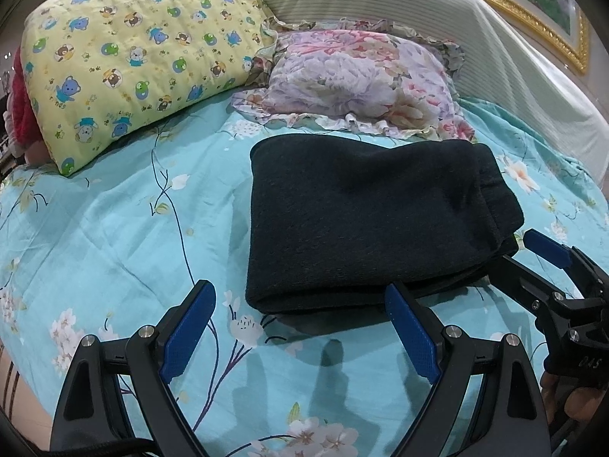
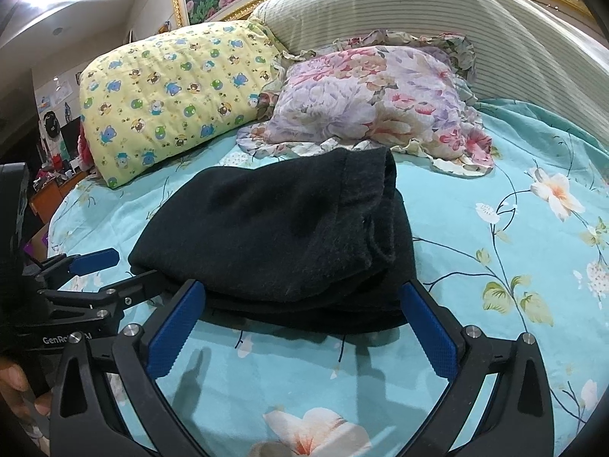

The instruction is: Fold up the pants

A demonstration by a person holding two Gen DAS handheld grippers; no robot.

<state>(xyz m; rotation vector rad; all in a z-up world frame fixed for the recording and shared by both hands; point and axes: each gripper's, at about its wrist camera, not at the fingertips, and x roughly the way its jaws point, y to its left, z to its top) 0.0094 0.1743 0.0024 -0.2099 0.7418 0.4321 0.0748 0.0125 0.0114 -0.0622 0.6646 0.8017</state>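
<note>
Left gripper (image 1: pixel 300 320) gaped wide, empty, at 6 o'clock before folded black pants (image 1: pixel 365 217) on floral sheet (image 1: pixel 114 236); right gripper (image 2: pixel 300 316) equally spread, empty, tips touching pants' near edge. Knit looked soft, floppy, light; best pinched at layered fold edge

One folded pair of pants (image 1: pixel 365 221), two pillows (image 1: pixel 141 57) (image 1: pixel 357 80), one bedsheet (image 1: pixel 114 236), and two claws (image 1: pixel 300 327) (image 2: pixel 300 323).
</note>
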